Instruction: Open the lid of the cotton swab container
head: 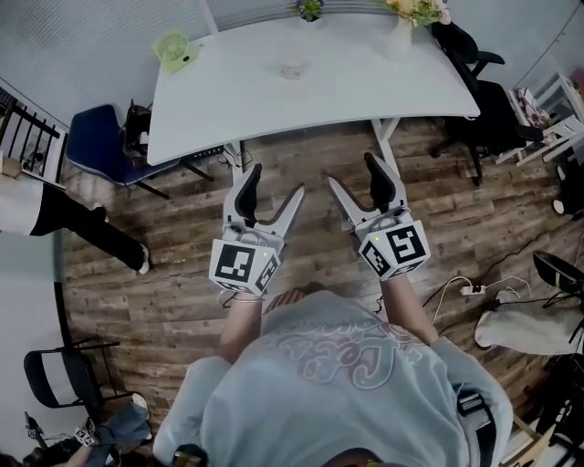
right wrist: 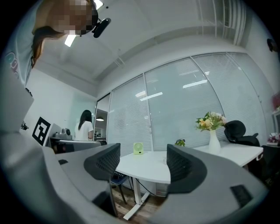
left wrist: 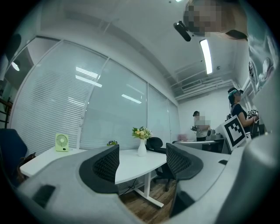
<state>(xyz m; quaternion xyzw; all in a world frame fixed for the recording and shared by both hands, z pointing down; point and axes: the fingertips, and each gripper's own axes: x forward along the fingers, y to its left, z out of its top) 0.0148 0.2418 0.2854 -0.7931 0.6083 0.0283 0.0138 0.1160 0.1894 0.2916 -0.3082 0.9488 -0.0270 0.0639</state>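
A small clear container (head: 292, 68) stands on the white table (head: 347, 87), toward its far middle; it is too small to tell its lid. Both grippers hang over the wooden floor, short of the table's near edge. My left gripper (head: 276, 181) is open with nothing between its jaws, and so is my right gripper (head: 353, 170). In the left gripper view the open gripper (left wrist: 142, 159) frames the table top (left wrist: 131, 164). Seen from the right gripper view, the gripper (right wrist: 143, 162) points at the table (right wrist: 148, 168), where a faint small container (right wrist: 165, 160) shows.
A green fan (head: 178, 47) sits at the table's left corner, and a white vase of flowers (head: 401, 27) at the far right. A blue chair (head: 100, 137) stands left of the table, a black office chair (head: 474, 59) right. A person's legs (head: 82, 223) are at the left.
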